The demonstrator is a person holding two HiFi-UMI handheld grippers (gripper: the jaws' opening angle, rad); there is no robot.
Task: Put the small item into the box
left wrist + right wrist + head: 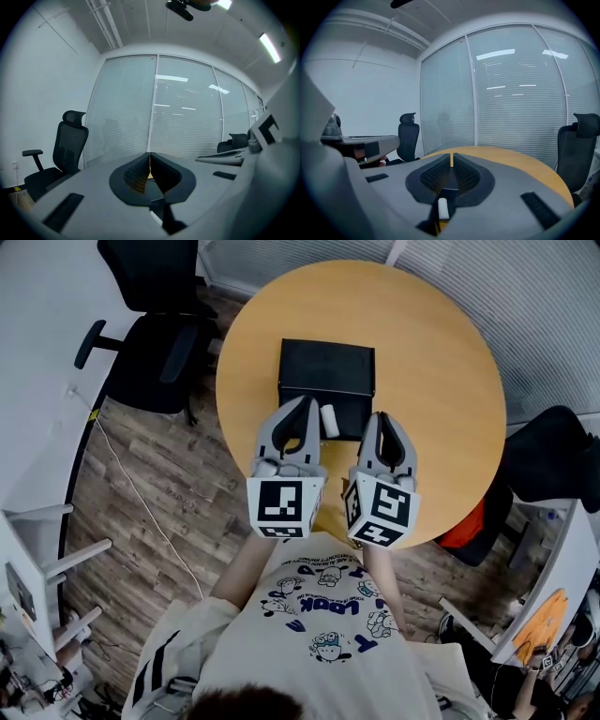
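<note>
Just past the person's printed shirt (pixel 319 615), left gripper (pixel 307 404) and right gripper (pixel 379 418) hang over the table (pixel 441 352) — each pressed together on nothing — while the small white item (pixel 329 420) lies at the near part of the black box (pixel 326 367), in it or just beside it I cannot tell, so I judge the placing unconfirmed.

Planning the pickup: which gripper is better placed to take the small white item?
Left, probably. In the head view the small white item lies right beside the tip of the left gripper, with a wider gap to the right gripper. Both are shut, so either must open first.
</note>
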